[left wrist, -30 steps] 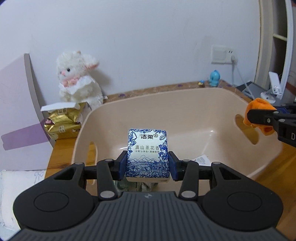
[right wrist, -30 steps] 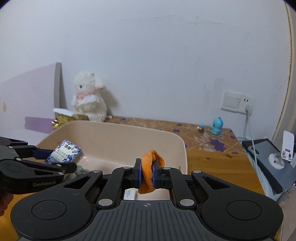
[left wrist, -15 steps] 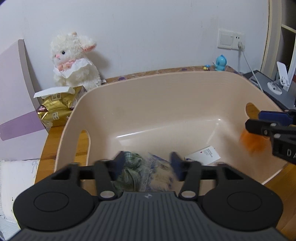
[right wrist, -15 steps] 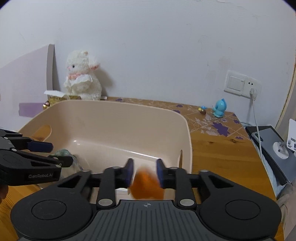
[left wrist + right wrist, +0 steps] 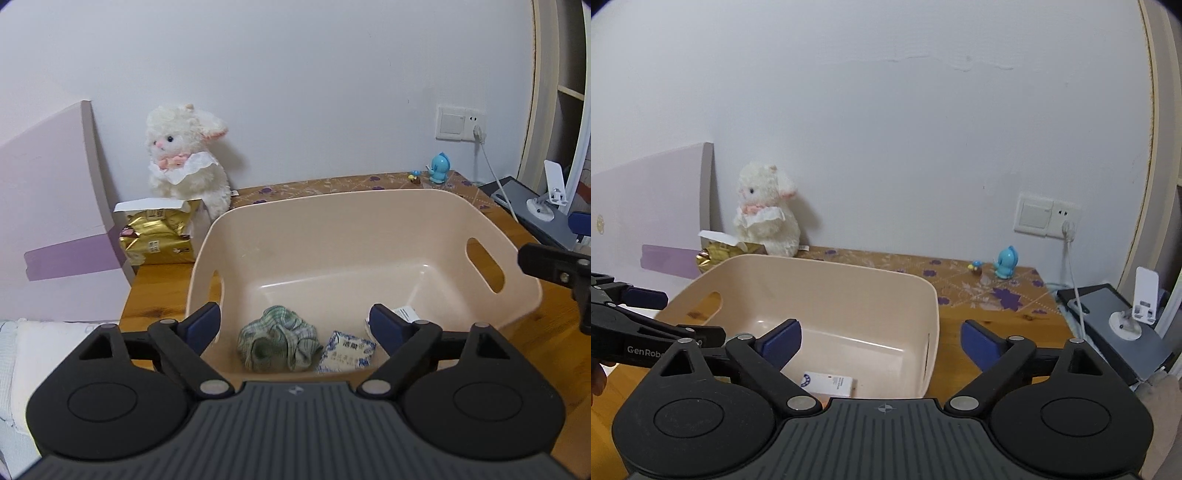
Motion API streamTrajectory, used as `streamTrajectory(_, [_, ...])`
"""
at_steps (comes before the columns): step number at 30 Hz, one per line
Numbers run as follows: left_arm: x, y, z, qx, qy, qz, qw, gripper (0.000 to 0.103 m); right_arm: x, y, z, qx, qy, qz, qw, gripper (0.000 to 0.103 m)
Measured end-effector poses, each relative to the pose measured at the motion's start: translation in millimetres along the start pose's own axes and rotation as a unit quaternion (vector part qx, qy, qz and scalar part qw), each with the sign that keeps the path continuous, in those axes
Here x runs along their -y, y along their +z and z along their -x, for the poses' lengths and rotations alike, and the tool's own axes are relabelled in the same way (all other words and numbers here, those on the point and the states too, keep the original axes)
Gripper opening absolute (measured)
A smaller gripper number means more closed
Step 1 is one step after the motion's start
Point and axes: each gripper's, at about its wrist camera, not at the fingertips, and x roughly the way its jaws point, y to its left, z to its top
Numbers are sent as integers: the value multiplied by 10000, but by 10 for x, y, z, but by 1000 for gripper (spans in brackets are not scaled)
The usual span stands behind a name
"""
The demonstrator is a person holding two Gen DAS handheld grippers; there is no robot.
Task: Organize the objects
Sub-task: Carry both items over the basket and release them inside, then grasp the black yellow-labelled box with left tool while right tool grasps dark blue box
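A beige plastic basin (image 5: 369, 210) (image 5: 849, 275) stands on the wooden table. On its floor lie a crumpled green checked cloth (image 5: 279, 343), a blue-and-white tissue pack (image 5: 347, 352) and a white card box (image 5: 404, 314) (image 5: 829, 384). My left gripper (image 5: 295, 321) hangs open above the near rim, over the cloth and pack. My right gripper (image 5: 882, 338) is open over the basin's right rim, holding nothing. The orange item is hidden from both views.
A white plush lamb (image 5: 184, 158) (image 5: 764, 218) and a gold packet (image 5: 159, 236) sit behind the basin at left, beside a lilac board (image 5: 48, 206). A blue figurine (image 5: 439, 168) (image 5: 1006, 262), a wall socket with cable (image 5: 1067, 221) and a grey device with a white stand (image 5: 1123, 321) are to the right.
Both grippers opened and dropped their loads: the tissue pack fell from the left one into the basin, the orange item left the right one. Both have pulled back and up.
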Motion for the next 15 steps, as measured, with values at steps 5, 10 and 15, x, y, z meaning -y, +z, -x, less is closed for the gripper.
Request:
streamTrajectory(5, [-18,-151,218,18,76,35,10000,95,13,-89,253,17,17,-8,10000,103])
streamTrajectory(10, [-26,-332,334,-69,-16,32,10000,95,25,-277,389,-138,44,18,9999,103])
streamTrajectory(15, [-18,-544,364,-201,-9,42,9998,95,24,-491,459,-353,60,123,9993,103])
